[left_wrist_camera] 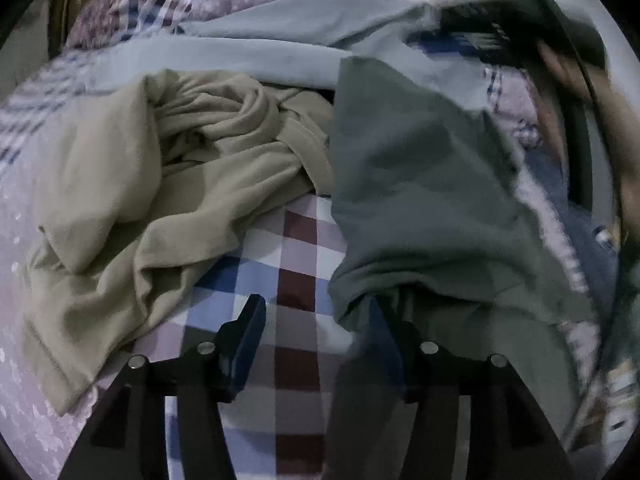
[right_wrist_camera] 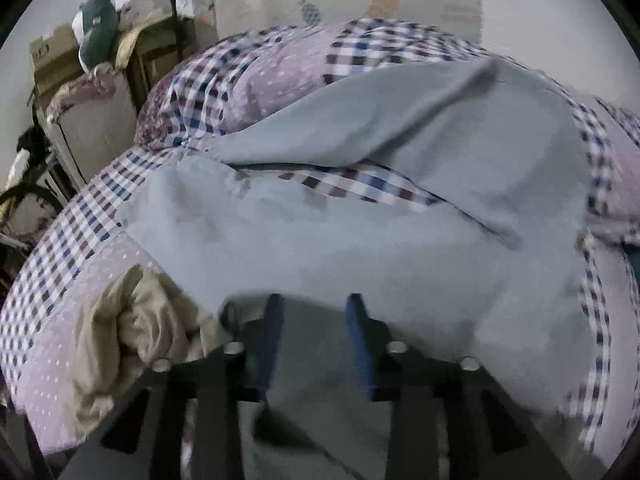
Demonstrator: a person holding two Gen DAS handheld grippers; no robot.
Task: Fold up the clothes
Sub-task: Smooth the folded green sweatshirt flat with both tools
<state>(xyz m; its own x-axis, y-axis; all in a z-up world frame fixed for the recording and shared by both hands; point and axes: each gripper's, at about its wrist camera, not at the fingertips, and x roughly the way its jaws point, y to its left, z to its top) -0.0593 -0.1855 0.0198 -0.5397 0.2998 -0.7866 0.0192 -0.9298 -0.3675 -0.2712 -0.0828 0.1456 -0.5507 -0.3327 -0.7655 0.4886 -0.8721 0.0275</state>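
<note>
Checked and dotted bedding covers the bed (left_wrist_camera: 304, 248), and every garment in play lies on it, with a cluttered room corner off to the far left in the right wrist view. Furthest left sits the beige garment (left_wrist_camera: 168, 184), bunched and twisted, touching nothing of either tool. Next comes the left gripper (left_wrist_camera: 320, 320), its jaws spread wide: the left finger hangs over bare checked cover, while the right finger is buried under the hem of the dark grey-green garment (left_wrist_camera: 420, 200), which hangs in a lifted sheet beside the beige heap. Whether that cloth is actually pinched cannot be told; it looks draped over one finger rather than held. Behind both lies the pale blue garment (right_wrist_camera: 360, 240), spread fairly flat across the bed, one flap turned back to show the cover. The right gripper (right_wrist_camera: 316, 320) is at its near edge with jaws parted, grey cloth lying between and under the blue pads (right_wrist_camera: 360, 340) but not clamped. To do this step well, I judge each tool should close fully on a single layer at a hem corner, then draw the cloth taut and clear of the beige heap before folding, or a loose edge could slip and crease.
</note>
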